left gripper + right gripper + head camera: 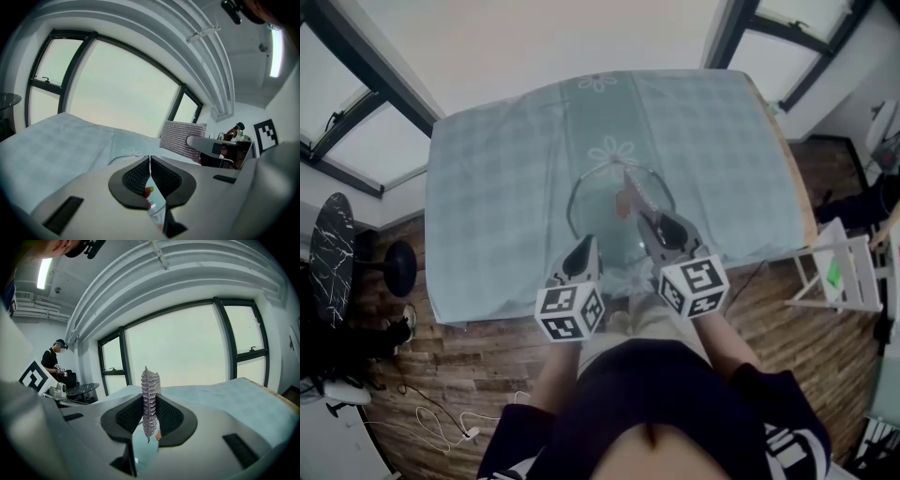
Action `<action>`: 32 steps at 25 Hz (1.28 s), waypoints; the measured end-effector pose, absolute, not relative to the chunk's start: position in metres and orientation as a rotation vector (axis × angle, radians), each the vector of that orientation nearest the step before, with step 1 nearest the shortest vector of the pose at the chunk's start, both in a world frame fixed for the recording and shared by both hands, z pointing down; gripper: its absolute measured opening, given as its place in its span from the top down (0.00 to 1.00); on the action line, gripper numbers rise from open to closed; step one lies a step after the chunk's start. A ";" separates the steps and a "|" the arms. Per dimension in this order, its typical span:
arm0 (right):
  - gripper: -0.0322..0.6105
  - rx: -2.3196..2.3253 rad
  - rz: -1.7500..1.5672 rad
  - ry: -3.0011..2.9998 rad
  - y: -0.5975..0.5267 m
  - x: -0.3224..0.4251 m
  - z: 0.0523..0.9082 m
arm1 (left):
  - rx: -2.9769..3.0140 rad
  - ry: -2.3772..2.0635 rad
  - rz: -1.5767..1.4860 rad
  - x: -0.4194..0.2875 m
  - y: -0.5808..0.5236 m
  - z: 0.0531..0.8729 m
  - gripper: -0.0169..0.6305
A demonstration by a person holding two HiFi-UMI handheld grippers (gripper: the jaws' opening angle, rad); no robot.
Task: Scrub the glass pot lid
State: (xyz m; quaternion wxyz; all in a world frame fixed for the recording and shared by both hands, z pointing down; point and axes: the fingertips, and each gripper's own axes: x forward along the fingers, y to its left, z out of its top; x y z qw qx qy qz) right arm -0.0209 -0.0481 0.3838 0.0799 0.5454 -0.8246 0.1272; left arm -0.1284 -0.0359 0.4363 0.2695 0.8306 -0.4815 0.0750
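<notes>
Over the tablecloth (506,159), left tongs (150,164) pinch glass lid (602,208); right tongs (149,413) clamp scrub pad (150,385).

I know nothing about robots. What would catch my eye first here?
Two hand-held grippers, each carrying a black-and-white marker cube, the left gripper and right gripper, reach over a pale blue tablecloth. The right one pinches a silvery scrubbing pad over the glass pot lid at the table's middle.
</notes>
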 end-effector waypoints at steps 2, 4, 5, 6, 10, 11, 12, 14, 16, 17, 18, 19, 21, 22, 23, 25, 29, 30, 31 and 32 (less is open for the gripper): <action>0.82 1.628 0.387 -2.459 -0.060 -0.020 0.389 | 2.224 -1.316 0.199 -0.133 -0.042 0.441 0.96; 0.82 1.621 0.395 -2.454 -0.074 -0.019 0.393 | 2.209 -1.334 0.196 -0.136 -0.051 0.444 0.96; 0.82 1.613 0.395 -2.451 -0.080 -0.019 0.395 | 2.201 -1.340 0.194 -0.137 -0.056 0.445 0.96; 0.82 1.604 0.392 -2.448 -0.087 -0.019 0.397 | 2.195 -1.344 0.194 -0.138 -0.060 0.446 0.96; 0.82 1.569 0.391 -2.433 -0.108 -0.019 0.410 | 2.173 -1.353 0.206 -0.141 -0.073 0.455 0.96; 0.82 1.562 0.393 -2.430 -0.114 -0.019 0.413 | 2.164 -1.355 0.206 -0.141 -0.076 0.457 0.96; 0.82 1.555 0.397 -2.427 -0.119 -0.020 0.418 | 2.156 -1.356 0.207 -0.142 -0.079 0.460 0.96; 0.82 1.540 0.404 -2.418 -0.129 -0.021 0.426 | 2.142 -1.359 0.212 -0.143 -0.083 0.465 0.96; 0.82 1.522 0.404 -2.408 -0.139 -0.022 0.434 | 2.129 -1.363 0.221 -0.144 -0.087 0.469 0.96; 0.82 1.512 0.403 -2.403 -0.144 -0.024 0.438 | 2.122 -1.364 0.225 -0.145 -0.089 0.472 0.96; 0.82 1.501 0.402 -2.398 -0.149 -0.025 0.442 | 2.114 -1.365 0.228 -0.146 -0.091 0.475 0.96; 0.82 1.491 0.402 -2.391 -0.153 -0.026 0.446 | 2.107 -1.365 0.232 -0.147 -0.093 0.479 0.96; 0.82 1.474 0.404 -2.376 -0.163 -0.028 0.456 | 2.093 -1.366 0.241 -0.149 -0.096 0.486 0.96; 0.82 1.467 0.407 -2.369 -0.167 -0.029 0.461 | 2.086 -1.367 0.245 -0.150 -0.098 0.490 0.96; 0.82 1.461 0.408 -2.363 -0.171 -0.030 0.466 | 2.079 -1.368 0.249 -0.151 -0.100 0.493 0.96; 0.82 1.446 0.408 -2.349 -0.179 -0.033 0.475 | 2.065 -1.370 0.254 -0.153 -0.104 0.500 0.96; 0.82 1.416 0.408 -2.309 -0.189 -0.037 0.494 | 2.037 -1.375 0.261 -0.158 -0.109 0.512 0.96; 0.82 1.407 0.413 -2.299 -0.191 -0.038 0.499 | 2.031 -1.376 0.262 -0.158 -0.111 0.515 0.96; 0.82 1.395 0.419 -2.288 -0.193 -0.038 0.504 | 2.027 -1.376 0.263 -0.158 -0.112 0.517 0.96; 0.82 1.383 0.423 -2.277 -0.194 -0.038 0.509 | 2.023 -1.377 0.264 -0.158 -0.113 0.519 0.96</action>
